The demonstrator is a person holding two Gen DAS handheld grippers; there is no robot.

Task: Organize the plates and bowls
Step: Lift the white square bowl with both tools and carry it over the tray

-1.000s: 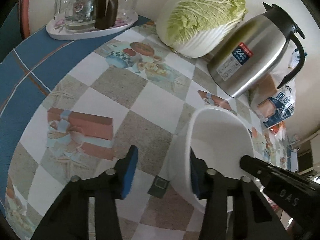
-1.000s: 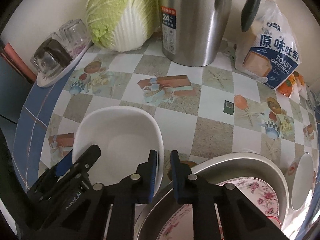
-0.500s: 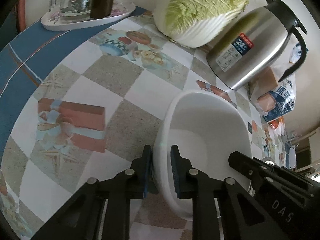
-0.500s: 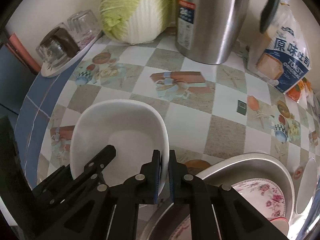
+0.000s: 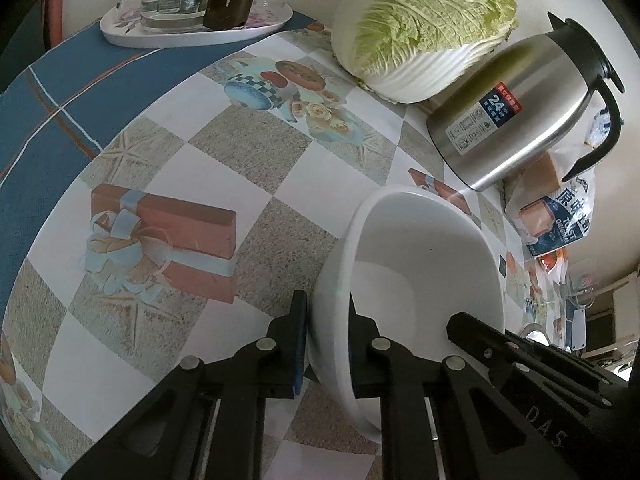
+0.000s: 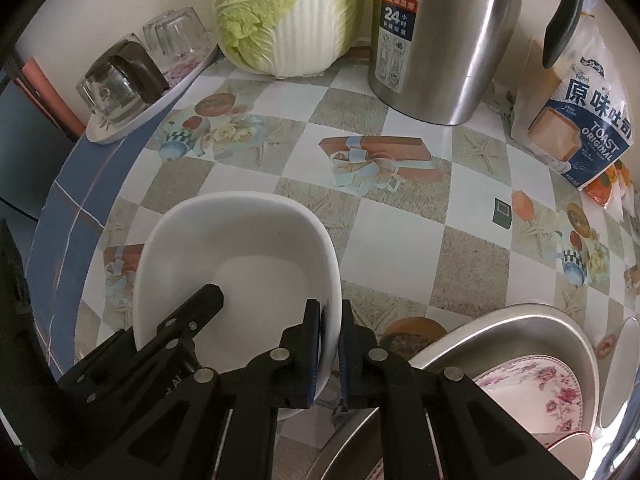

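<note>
Now you pinch the white bowl (image 6: 236, 264) by opposite rims with left gripper (image 5: 326, 344) and right gripper (image 6: 330, 354), so uneven lifting could slip it.

Both my wrist cams look steeply down at the bench (image 5: 280, 168), close in; both share the white bowl (image 5: 424, 272), cabbage (image 6: 288, 12), steel jug (image 6: 440, 40)

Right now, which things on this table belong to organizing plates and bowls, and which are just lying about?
Part of the job: white bowl, gripped by both hand-held grippers; metal basin; floral plate inside it.

Lying about: cabbage, steel thermos jug, toast bag, tray of glasses.
</note>
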